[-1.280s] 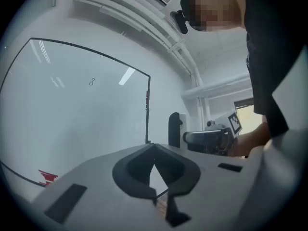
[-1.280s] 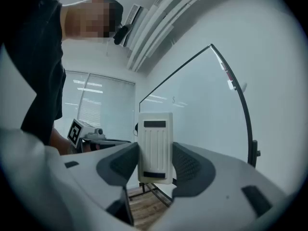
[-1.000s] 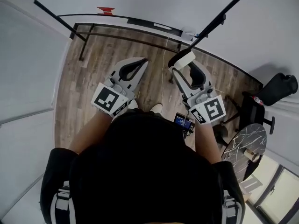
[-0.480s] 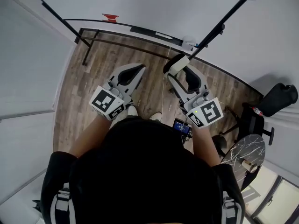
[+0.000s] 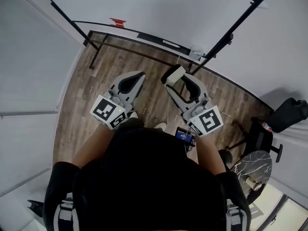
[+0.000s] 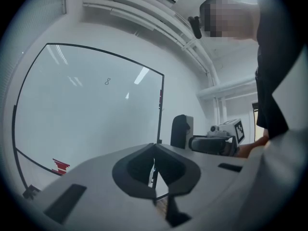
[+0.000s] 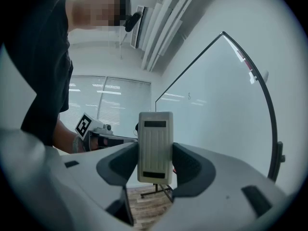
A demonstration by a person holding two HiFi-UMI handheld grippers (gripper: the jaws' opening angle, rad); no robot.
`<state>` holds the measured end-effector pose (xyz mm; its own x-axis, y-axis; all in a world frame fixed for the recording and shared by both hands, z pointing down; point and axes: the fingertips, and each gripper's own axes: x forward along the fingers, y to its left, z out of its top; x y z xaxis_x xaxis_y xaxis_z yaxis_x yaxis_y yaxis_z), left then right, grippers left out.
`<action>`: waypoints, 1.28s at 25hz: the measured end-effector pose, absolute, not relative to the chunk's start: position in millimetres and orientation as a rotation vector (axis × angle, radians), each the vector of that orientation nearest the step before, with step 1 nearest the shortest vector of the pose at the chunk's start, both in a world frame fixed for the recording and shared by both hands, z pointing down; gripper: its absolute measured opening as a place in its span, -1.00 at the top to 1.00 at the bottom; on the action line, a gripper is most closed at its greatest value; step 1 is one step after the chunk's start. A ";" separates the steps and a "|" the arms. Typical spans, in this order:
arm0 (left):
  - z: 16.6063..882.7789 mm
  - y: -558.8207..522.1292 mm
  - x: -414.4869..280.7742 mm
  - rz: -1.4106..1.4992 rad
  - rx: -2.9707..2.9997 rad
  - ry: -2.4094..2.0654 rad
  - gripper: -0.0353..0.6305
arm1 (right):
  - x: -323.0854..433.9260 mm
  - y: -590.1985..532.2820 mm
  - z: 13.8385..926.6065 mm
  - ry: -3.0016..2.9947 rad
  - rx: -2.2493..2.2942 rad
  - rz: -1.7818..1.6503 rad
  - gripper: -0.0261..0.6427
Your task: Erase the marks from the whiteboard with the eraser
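I have the eraser (image 7: pixel 155 147) clamped upright between the right gripper's (image 5: pixel 177 78) jaws, clear of the whiteboard (image 6: pixel 86 114) ahead. One small squiggle (image 6: pixel 107 81) (an 8, perhaps) shows high on the board, so I judge wiping not yet begun. The left gripper (image 6: pixel 154 153) has its jaws together, holding nothing.

Cream ribbed rectangular eraser (image 7: pixel 155 147) upright, clamped between right gripper (image 7: pixel 156 165) jaws, apart from board. Black-framed whiteboard (image 6: pixel 86 109) upright on stand, one small mark (image 6: pixel 107 81) near top
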<state>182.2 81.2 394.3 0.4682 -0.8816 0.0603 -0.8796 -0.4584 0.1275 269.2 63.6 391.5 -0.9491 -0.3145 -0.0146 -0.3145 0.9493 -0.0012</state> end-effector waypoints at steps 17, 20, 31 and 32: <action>381.9 0.9 11.7 -0.069 2.620 -1.576 0.88 | 107.7 -5.2 390.4 3.155 -0.584 0.033 0.26; 378.6 -17.8 -29.4 -0.054 2.656 -1.538 0.88 | 64.4 -24.8 387.5 3.159 -0.637 0.041 0.26; 382.1 -73.5 -134.9 -0.054 2.717 -1.377 0.88 | -42.3 -75.5 391.1 3.125 -0.885 0.000 0.26; 383.1 -78.5 -138.6 -0.058 2.717 -1.368 0.88 | -45.0 -79.4 392.9 3.128 -0.897 -0.006 0.26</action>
